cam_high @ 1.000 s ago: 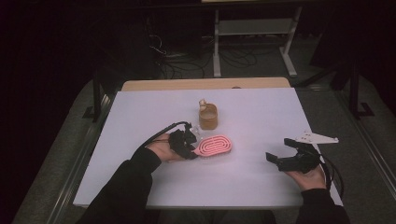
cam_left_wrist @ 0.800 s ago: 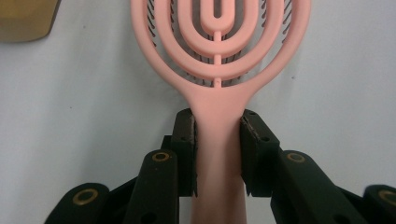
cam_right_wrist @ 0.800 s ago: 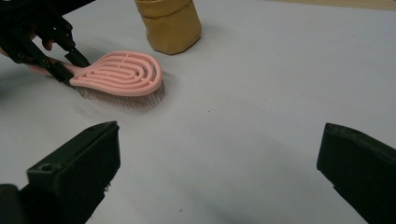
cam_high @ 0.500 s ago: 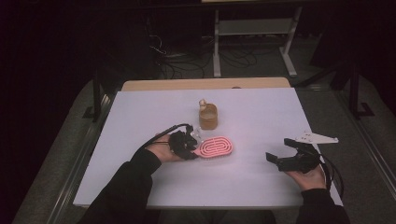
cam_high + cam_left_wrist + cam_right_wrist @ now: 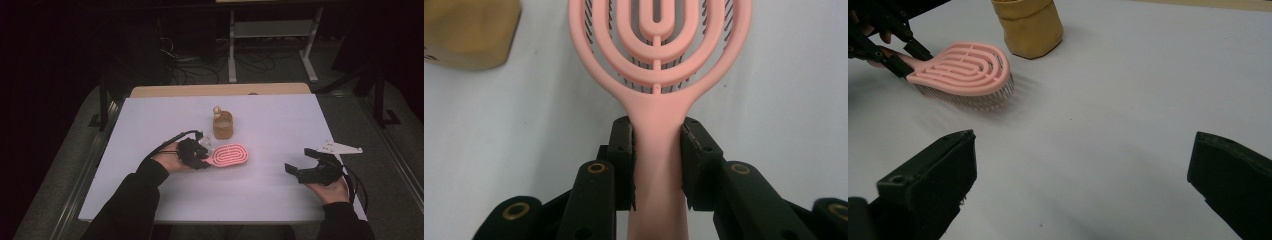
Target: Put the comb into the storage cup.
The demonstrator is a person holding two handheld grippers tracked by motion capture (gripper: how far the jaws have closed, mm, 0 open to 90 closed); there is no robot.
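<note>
Hairbrush: pink hairbrush (image 5: 229, 155) near the middle of the white table (image 5: 280, 120), bristles down, its looped head pointing toward the person's right; handle in the left gripper.
Left gripper: left gripper (image 5: 657, 150) pinches the brush handle, both pads flat against its sides just below the head.
Right gripper: right gripper (image 5: 303, 164) rests low at the table's right side, jaws spread wide with nothing between them, well apart from the brush.
Brown pot: brown container (image 5: 223, 124) stands just beyond the brush head, near but not touching.
Risk, slip: the handle is smooth and tapers toward the head, so a lift or swing may let the brush twist or slide out of the pads.
Risk, knock: pushing the brush forward would likely tip the brown container, which looks light.
Risk, drag: bristles seem to be on the surface; sliding instead of lifting may catch them and turn the head.
Open room: wide bare table between brush and right gripper, and toward the near edge.
Edges: a white three-cornered plate (image 5: 341, 148) lies at the right edge, behind the right gripper; the far side ends at a wooden strip (image 5: 220, 90).
</note>
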